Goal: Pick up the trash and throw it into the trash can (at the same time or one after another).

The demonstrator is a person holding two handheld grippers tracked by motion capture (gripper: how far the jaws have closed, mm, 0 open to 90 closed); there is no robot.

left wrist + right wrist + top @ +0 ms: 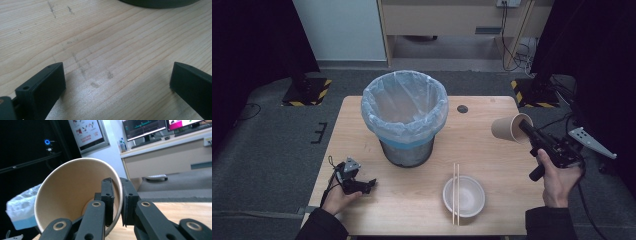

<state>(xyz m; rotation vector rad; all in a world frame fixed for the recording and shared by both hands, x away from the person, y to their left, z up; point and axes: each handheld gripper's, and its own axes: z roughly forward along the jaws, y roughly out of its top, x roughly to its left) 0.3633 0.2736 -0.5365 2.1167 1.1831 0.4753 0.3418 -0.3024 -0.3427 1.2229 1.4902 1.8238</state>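
My right gripper is shut on the rim of a brown paper cup, lifted above the table's right side and tipped on its side. In the right gripper view one jaw sits inside the paper cup and the other outside, pinching its wall at my right gripper. My left gripper rests on the table at the front left, held in a hand. Its fingers stand wide apart over bare wood, open, with nothing between them at my left gripper.
A grey bin lined with a pale blue bag stands at the table's middle back. A white bowl with wooden chopsticks laid across it sits at the front centre. The table edge lies close beneath the cup.
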